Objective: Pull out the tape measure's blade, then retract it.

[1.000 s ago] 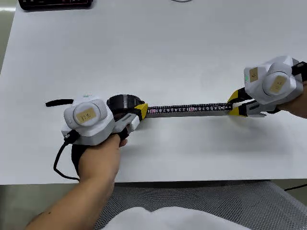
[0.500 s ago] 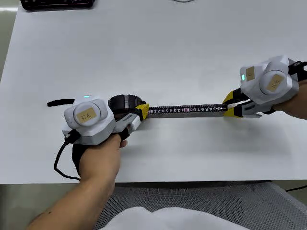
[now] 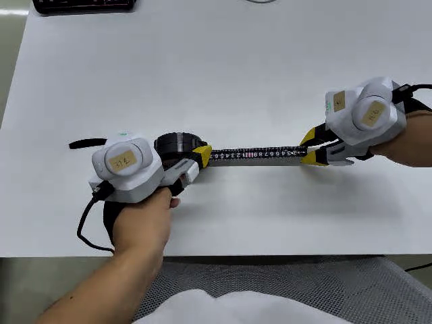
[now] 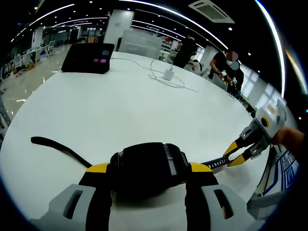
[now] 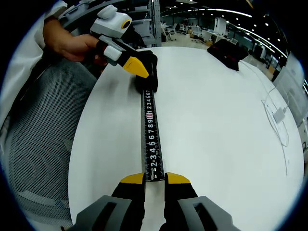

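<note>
White workbench (image 3: 236, 74), mostly bare, seen from above. Nearest: mesh chair (image 3: 290, 283) under the table edge, then the person's left hand (image 3: 140, 223) on the left gripper (image 3: 194, 162).

Left gripper: jaws clamped on the tape measure (image 3: 177, 144), one yellow pad on each side of the black case, as its own gripper view shows. The case sits on the table at the near left. Its black wrist strap (image 3: 86, 143) trails off to the left, flat on the surface.

The blade (image 3: 256, 154) runs out of the case to the right, low over the table and roughly straight, with printed numbers facing up.

Right gripper (image 3: 310, 147): jaws narrow, pinching the blade's tip between the yellow pads. The right gripper view confirms the end of the blade sits right between them.

Far side: a white charger (image 4: 168, 74) with its cable lies mid-table, and a dark device (image 3: 84, 5) is at the far edge.

Progress, as a judgement: the pull-out half looks done or nearly done, with a good stretch of blade out and both ends held. Retract is not done, as the blade is out of the case. What is left is to feed the tip back toward the case under control so it doesn't snap in, then let go.
</note>
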Motion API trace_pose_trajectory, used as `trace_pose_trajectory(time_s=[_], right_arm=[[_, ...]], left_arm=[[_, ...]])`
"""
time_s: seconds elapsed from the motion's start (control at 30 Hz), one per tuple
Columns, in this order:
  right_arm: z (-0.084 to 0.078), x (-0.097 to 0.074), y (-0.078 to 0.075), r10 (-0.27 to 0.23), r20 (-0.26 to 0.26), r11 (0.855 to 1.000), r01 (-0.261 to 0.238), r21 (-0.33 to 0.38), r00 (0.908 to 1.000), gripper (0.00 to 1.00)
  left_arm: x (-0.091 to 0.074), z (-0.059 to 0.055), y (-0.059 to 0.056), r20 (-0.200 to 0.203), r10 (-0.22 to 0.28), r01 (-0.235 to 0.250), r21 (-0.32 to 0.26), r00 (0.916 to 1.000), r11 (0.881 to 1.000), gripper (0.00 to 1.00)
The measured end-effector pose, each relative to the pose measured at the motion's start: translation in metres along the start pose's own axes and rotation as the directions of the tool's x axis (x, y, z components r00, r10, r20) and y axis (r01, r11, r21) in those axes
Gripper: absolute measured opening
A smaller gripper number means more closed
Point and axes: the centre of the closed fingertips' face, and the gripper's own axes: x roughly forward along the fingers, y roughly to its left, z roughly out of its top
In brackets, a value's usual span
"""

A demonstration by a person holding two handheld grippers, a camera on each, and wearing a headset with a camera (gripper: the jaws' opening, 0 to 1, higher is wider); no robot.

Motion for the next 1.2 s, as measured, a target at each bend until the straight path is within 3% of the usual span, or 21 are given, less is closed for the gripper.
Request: trace_pose_trajectory(time_s=[1.2], right_arm=[[0.031,0.014,0.000,0.029,0.027,0.999,-0.029,-0.017,0.9992,0.11]], left_arm=[[0.000,0.001,0.002,0.005,-0.014,0.014,-0.029,0.9999,0.999,0.58]])
